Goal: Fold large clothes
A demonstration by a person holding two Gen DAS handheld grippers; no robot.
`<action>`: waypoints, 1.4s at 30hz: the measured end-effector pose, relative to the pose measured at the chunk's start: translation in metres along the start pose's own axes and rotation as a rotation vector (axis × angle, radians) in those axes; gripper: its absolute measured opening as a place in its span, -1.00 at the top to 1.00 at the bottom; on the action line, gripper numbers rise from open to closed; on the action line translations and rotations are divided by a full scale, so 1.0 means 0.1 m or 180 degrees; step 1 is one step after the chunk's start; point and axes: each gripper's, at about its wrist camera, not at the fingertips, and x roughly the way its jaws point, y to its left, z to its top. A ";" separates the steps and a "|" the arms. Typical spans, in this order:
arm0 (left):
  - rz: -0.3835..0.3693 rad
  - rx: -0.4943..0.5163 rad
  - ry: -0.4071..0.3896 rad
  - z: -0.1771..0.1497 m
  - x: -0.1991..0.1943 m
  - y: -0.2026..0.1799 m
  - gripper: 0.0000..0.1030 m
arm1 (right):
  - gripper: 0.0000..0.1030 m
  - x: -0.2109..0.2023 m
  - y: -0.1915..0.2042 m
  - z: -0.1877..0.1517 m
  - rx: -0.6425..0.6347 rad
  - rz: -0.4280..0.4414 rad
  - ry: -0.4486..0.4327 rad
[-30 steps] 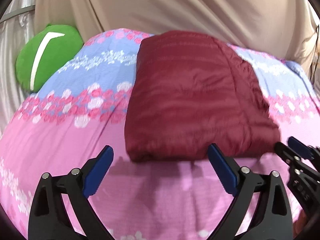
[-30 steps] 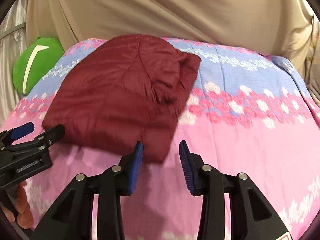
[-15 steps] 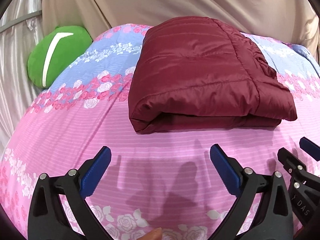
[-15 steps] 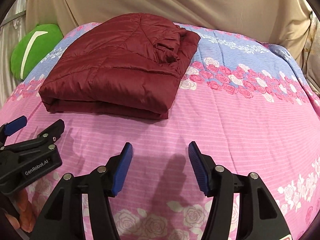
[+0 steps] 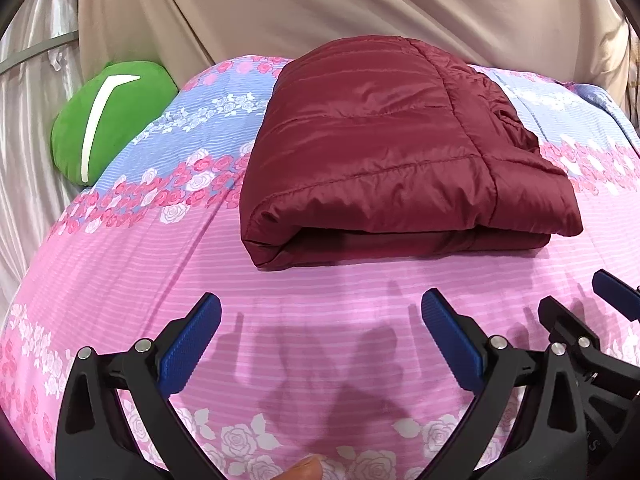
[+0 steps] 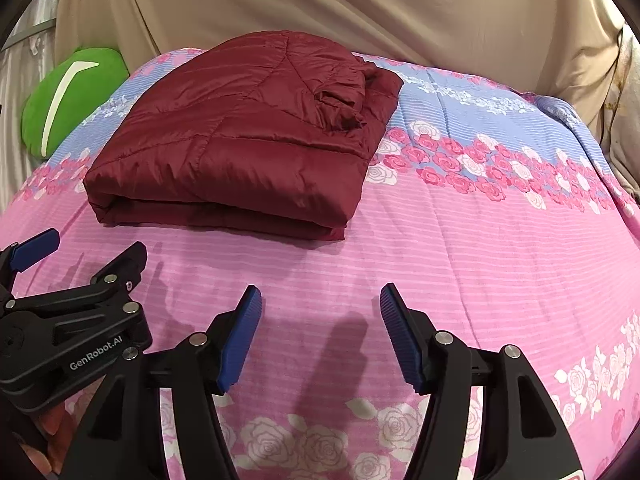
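A dark red quilted jacket [image 5: 380,148] [image 6: 240,152] lies folded in a thick rectangle on the pink and blue flowered bed cover [image 5: 160,264] [image 6: 480,260]. My left gripper [image 5: 320,300] hovers open just short of the jacket's near folded edge, nothing between its blue pads. To its right, my right gripper [image 6: 320,292] also holds nothing, and its jaws are opening, over bare pink cover in front of the jacket's near right corner. Each gripper shows at the edge of the other's view: the right gripper [image 5: 576,292] and the left gripper [image 6: 92,244]. A fingertip shows at the bottom of the left wrist view.
A green cushion [image 5: 108,120] [image 6: 68,100] with a white stripe rests at the bed's far left corner. A beige curtain [image 5: 360,0] hangs behind the bed, and silvery fabric [image 5: 24,92] on the left. Pink cover stretches to the right of the jacket.
Both grippers have drawn back from the jacket's near edge and sunk a little. The right jaws have spread wider. The jacket lies still in its fold.
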 end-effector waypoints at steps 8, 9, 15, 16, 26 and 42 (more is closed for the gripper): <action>0.0025 0.0001 -0.0002 0.00 0.00 0.00 -0.90 | -0.18 -0.01 0.01 0.00 0.0000 -0.0025 -0.0004; 0.0029 0.0001 -0.0004 0.00 0.00 0.00 -0.90 | -0.18 -0.01 0.02 0.00 0.0005 -0.0035 -0.0007; 0.0022 0.0003 -0.0003 0.00 0.00 0.01 -0.90 | -0.18 -0.03 0.04 -0.01 0.0016 -0.0057 -0.0026; 0.0019 0.0004 -0.0004 0.00 0.00 0.01 -0.90 | -0.18 -0.03 0.04 -0.02 0.0017 -0.0059 -0.0026; 0.0011 0.0005 -0.0005 0.00 0.00 0.01 -0.88 | -0.18 -0.02 0.03 -0.01 0.0010 -0.0059 -0.0026; 0.0007 -0.0058 -0.0031 -0.01 -0.03 -0.01 -0.88 | -0.18 -0.07 0.05 -0.03 0.0024 -0.0149 -0.0089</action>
